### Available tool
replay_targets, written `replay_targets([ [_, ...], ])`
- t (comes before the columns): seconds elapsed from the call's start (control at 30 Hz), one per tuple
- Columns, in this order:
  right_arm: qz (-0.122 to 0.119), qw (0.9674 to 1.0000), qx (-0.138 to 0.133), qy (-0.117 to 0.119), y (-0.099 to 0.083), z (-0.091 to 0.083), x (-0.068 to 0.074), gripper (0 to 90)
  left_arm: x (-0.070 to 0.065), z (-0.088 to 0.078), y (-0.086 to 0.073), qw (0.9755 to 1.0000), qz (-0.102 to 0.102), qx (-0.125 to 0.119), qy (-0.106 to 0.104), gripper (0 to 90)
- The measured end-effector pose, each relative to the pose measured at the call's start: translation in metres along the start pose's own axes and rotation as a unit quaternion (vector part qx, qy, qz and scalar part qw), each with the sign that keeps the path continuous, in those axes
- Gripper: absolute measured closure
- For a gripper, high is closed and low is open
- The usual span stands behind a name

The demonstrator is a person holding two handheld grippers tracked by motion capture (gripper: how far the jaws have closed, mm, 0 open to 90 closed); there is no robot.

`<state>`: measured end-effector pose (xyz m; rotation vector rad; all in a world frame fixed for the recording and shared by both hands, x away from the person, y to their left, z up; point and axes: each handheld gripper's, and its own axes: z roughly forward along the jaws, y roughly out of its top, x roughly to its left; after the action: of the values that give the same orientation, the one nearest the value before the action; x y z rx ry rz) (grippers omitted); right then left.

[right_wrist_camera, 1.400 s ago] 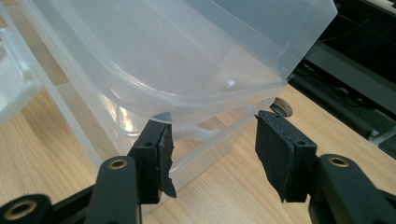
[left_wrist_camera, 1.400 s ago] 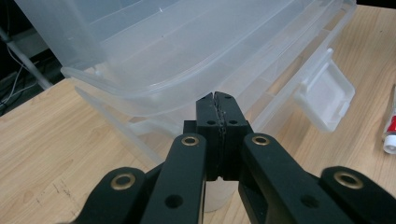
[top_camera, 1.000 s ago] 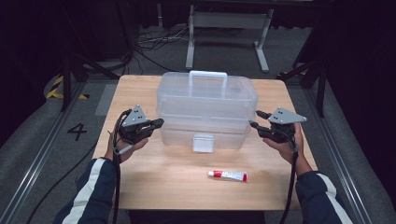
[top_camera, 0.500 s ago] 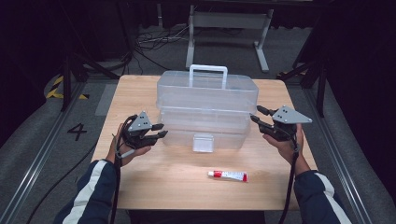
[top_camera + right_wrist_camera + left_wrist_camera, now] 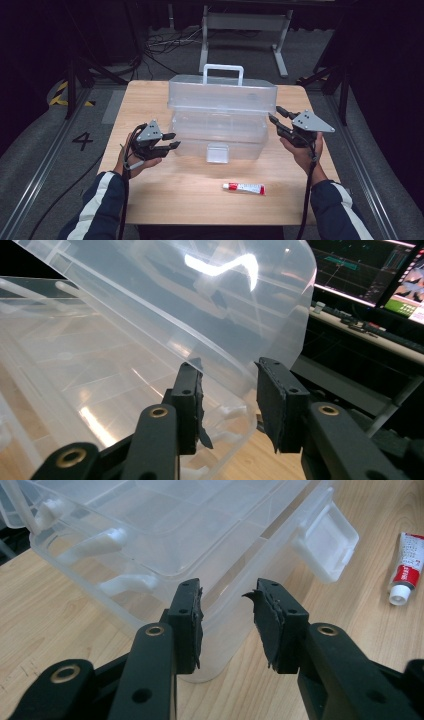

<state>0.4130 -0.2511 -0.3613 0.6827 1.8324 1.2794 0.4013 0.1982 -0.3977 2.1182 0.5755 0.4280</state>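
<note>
High view: nearest lies a red-and-white tube point(image 5: 244, 188) on the wooden table point(image 5: 150, 200). Beyond it, the left gripper point(image 5: 172, 140), just opened partway, holds nothing beside the clear plastic storage box point(image 5: 220, 127); the right gripper point(image 5: 273, 115), closing, brackets its raised lid's point(image 5: 190, 305) edge.

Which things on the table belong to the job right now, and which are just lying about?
In the job:
- clear plastic box, lid raised
- left gripper, jaws just opened, near the box's left end
- right gripper, jaws just narrowed, at the lid's right edge

Lying about:
- red and white tube on the wooden table
</note>
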Motion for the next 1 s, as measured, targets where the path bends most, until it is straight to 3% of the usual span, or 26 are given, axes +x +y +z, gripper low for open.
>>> replay_targets([
  [0.3,0.001,0.9992,-0.012,-0.037,0.007,0.004,0.003,67.2,-0.001,0.002,-0.001,1.0000,-0.002,0.001,-0.005,63.1],
  [0.8,0.016,0.9981,-0.011,-0.058,0.023,0.013,-0.005,69.8,-0.001,0.004,0.002,0.9999,0.001,-0.007,-0.010,58.0],
  [1.0,0.016,0.9975,-0.008,-0.069,0.030,0.018,-0.009,71.5,-0.001,0.015,0.006,0.9998,0.008,0.008,-0.019,56.0],
])
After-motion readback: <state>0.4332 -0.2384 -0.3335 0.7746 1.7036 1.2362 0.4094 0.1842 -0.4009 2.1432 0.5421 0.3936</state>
